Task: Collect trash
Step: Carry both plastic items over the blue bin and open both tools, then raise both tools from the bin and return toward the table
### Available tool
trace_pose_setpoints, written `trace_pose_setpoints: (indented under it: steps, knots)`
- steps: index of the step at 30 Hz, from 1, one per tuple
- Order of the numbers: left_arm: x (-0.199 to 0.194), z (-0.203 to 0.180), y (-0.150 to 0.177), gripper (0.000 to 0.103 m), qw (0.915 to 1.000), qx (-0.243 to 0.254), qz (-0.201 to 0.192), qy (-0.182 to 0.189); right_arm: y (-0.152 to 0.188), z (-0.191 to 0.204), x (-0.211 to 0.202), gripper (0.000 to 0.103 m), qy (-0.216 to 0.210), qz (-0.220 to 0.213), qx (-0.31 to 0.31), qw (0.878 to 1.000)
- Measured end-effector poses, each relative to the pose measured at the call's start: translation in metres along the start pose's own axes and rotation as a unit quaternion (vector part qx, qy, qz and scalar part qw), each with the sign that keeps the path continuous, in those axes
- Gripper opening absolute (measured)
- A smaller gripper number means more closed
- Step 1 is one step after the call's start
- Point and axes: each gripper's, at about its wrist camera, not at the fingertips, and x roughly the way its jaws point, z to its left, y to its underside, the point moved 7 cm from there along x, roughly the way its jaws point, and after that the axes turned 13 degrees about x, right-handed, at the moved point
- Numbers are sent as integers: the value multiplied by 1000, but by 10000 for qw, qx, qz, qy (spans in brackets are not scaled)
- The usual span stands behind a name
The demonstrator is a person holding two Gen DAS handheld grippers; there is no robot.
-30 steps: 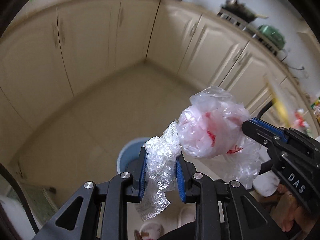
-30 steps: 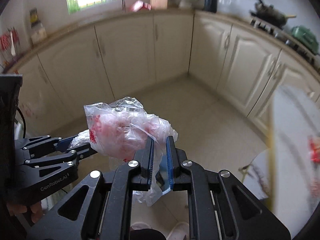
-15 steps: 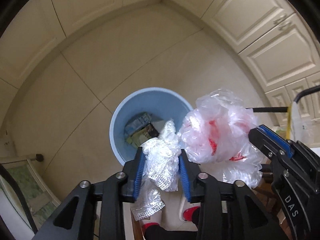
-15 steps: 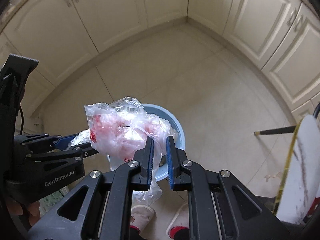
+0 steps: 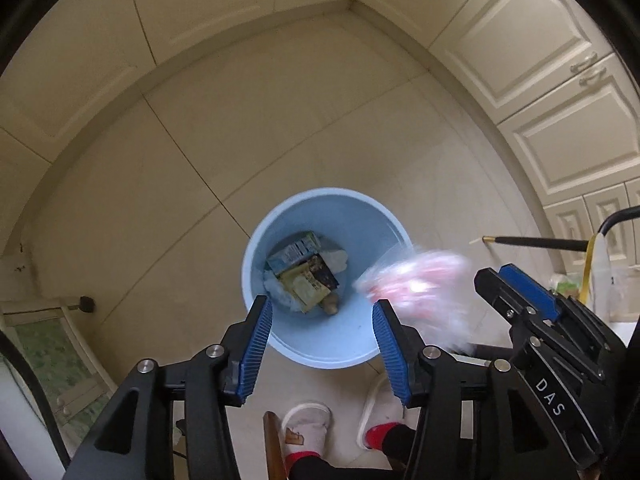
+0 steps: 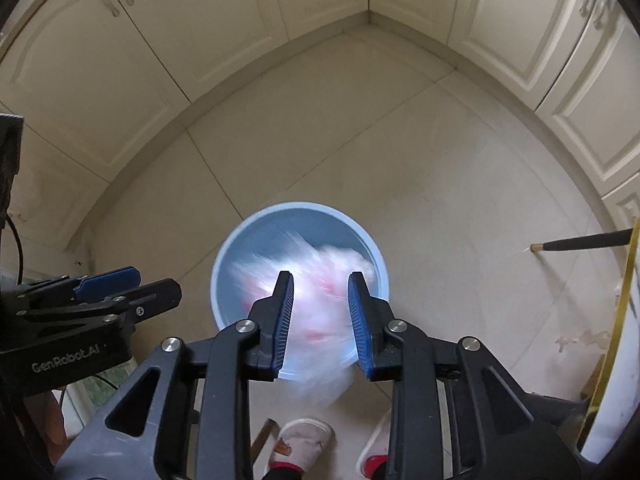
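Cream cabinets ring a beige tile floor (image 5: 304, 120); blue bin (image 5: 360, 344) stands on it below both grippers. Left gripper (image 5: 322, 320): jaws wide, nothing between them. Right gripper (image 6: 320, 300): jaws parted, blurred pink-and-clear plastic bag (image 6: 316, 304) loose between them, over the bin's near rim. Cartons (image 5: 304, 272) lie inside the bin. Readable: "DAS", "GenRobot.AI" on gripper bodies.

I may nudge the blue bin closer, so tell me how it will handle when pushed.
The blue bin probably slides easily: it looks like thin plastic on smooth floor tile. Likely light, holding only a few wrappers. A push at the rim might tip it.
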Motion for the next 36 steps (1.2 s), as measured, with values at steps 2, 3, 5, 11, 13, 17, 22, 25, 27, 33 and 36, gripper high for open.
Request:
trace_pose_setpoints:
  steps: [2,3,5,11,13,17,22,25,27,33,36]
  knots:
    - [-17,-12,9,50,9999,12,-100,-120,-1,4,-11,37,-30,-117,-53,9999]
    - [-21,-13,11,50,9998,7,-135,-144,-1,9,-12,39,-65,-153,-63,9998]
    - [-35,-22,14,50,9994,-43,-280,-212,-1,14,-26,42,-133,-242,-107,9996]
    - [-100,-36,29,50,9949,-11,-890,-479,3,35,-92,63,-106,-707,-230,9972]
    - [-131,-44,35,51,9911,3,-1227,-510,5,44,-124,67,-144,-987,-337,9944]
    - [-192,-62,50,63,9788,56,-1941,-647,14,58,-193,89,-125,-1550,-518,9865]
    - [-270,-105,74,72,9539,217,-2897,-759,28,69,-283,99,-101,-2362,-640,9696]
    - [-315,-142,94,80,9316,430,-3500,-880,38,67,-338,103,-16,-2889,-660,9551]
    - [-327,-165,112,85,9173,563,-3800,-1047,48,65,-373,103,83,-3255,-644,9433]
    - [-370,-243,165,91,8715,932,-4661,-1210,78,50,-469,103,22,-4128,-463,9096]
    - [-380,-274,190,96,8459,1048,-5063,-1305,99,41,-508,103,34,-4467,-338,8940]
